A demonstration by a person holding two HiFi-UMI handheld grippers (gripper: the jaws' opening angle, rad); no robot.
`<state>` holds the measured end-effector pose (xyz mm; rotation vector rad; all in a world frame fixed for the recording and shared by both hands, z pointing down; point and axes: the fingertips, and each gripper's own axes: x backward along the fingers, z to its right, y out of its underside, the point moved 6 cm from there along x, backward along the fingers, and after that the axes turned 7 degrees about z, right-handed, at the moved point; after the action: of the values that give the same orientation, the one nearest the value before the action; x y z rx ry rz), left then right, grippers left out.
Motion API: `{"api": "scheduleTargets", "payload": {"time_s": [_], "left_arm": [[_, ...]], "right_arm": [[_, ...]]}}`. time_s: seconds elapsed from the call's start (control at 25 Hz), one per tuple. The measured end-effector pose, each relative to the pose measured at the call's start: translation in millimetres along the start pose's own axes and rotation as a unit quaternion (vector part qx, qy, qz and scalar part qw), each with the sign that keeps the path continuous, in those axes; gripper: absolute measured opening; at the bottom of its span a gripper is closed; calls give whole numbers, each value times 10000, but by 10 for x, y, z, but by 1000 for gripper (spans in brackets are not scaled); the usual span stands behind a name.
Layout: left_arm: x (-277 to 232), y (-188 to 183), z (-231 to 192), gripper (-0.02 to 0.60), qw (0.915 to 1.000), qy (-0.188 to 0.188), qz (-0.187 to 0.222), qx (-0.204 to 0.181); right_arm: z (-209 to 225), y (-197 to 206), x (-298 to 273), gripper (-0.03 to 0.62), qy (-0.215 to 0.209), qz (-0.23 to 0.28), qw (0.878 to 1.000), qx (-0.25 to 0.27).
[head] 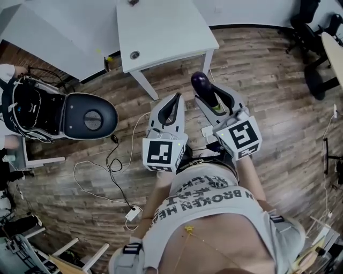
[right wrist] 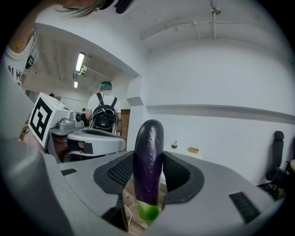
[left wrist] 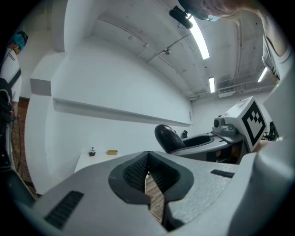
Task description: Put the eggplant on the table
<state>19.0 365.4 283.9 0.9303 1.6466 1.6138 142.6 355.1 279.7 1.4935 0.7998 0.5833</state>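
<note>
A dark purple eggplant (head: 201, 81) with a green stem end (right wrist: 148, 212) stands upright between the pads of my right gripper (head: 208, 92), which is shut on it. In the right gripper view the eggplant (right wrist: 148, 161) fills the middle of the jaws. My left gripper (head: 174, 99) is just to its left, side by side with it, shut and with nothing in it (left wrist: 147, 167). The eggplant (left wrist: 167, 137) also shows from the left gripper view. The white table (head: 161, 27) stands just ahead of both grippers, over the wooden floor.
A small dark object (head: 132, 2) sits at the table's far edge and a round grommet (head: 135, 54) near its front. A black-and-white machine (head: 64, 115) stands at the left, cables (head: 107, 171) trail over the floor, office chairs (head: 316, 48) at the right. A person with a backpack (right wrist: 105, 115) stands behind.
</note>
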Motion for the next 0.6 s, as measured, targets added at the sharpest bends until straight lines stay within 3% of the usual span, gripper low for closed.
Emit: {"api": "scheduleTargets", "payload": {"time_s": [0.6], "left_arm": [[25,99,-917,-12,9998,180,85,-60]], "right_arm": [[-301,25,-867,192,257,79,9996,71]]}}
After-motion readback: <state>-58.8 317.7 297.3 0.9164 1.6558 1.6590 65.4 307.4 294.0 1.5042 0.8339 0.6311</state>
